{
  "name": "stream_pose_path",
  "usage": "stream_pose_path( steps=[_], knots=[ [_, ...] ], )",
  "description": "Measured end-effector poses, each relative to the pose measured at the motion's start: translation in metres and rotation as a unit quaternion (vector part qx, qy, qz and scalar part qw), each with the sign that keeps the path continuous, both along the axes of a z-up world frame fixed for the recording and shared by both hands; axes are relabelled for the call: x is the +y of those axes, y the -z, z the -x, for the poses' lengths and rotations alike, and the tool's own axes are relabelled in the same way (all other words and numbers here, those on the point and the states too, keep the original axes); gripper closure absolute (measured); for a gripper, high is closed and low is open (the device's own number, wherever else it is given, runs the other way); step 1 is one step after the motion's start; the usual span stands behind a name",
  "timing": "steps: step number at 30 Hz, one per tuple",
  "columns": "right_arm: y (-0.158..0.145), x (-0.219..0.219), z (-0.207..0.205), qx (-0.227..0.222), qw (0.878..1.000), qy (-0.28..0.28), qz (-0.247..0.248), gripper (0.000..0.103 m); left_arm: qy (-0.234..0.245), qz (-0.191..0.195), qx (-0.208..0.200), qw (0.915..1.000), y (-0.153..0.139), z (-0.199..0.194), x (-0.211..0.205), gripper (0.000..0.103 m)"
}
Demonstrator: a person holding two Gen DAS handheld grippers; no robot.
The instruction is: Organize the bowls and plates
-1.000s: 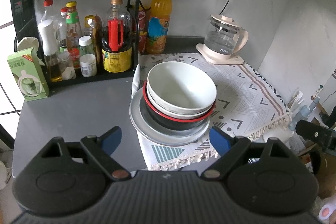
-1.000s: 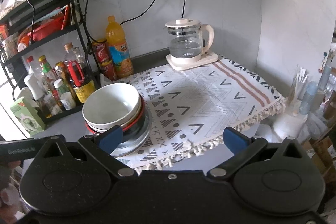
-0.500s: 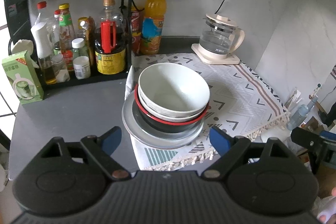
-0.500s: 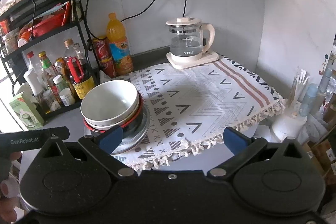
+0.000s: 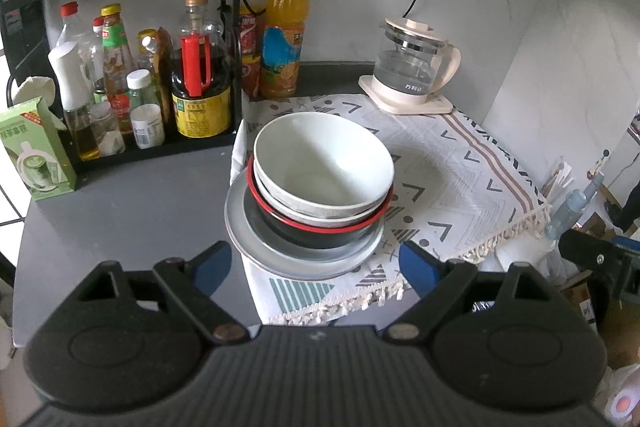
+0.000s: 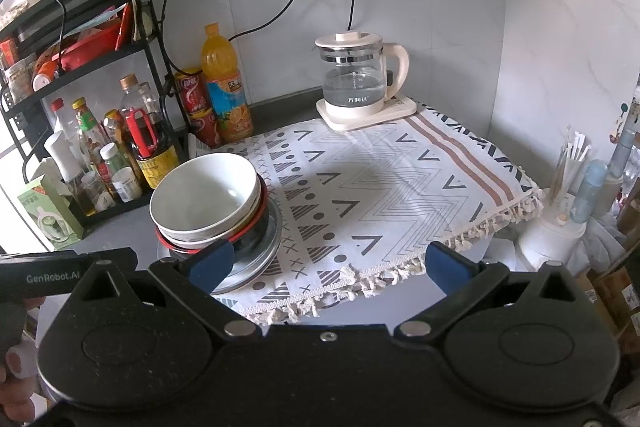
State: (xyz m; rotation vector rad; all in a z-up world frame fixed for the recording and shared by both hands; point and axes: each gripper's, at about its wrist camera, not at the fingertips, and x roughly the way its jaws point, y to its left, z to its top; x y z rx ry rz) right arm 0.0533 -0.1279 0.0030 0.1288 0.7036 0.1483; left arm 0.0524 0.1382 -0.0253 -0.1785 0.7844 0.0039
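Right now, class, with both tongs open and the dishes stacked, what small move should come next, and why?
Probably ease the left tongs forward to the top white bowl: they stand open and empty just short of the stack, and that bowl must come off first.

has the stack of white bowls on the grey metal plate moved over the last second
No. The stack of white bowls sits at the same corner of the patterned cloth, beside the bottle rack.

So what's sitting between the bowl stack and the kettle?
Nothing: only bare patterned cloth lies between the bowl stack and the kettle, clearest in the right wrist view.
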Motion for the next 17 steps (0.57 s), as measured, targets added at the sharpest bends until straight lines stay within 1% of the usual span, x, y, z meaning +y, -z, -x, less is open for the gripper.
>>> stream_pose_path(
  steps=[9, 17],
  knots=[
    [0.003, 0.000, -0.004, 0.005, 1.000, -0.001, 0.000, 0.000, 0.003, -0.002, 0.002, 1.0000, 0.002, -0.002, -0.001, 0.014],
    [0.010, -0.008, -0.008, 0.009, 1.000, 0.002, -0.004, 0.000, 0.003, -0.005, 0.004, 1.0000, 0.004, -0.006, -0.006, 0.014]
  ],
)
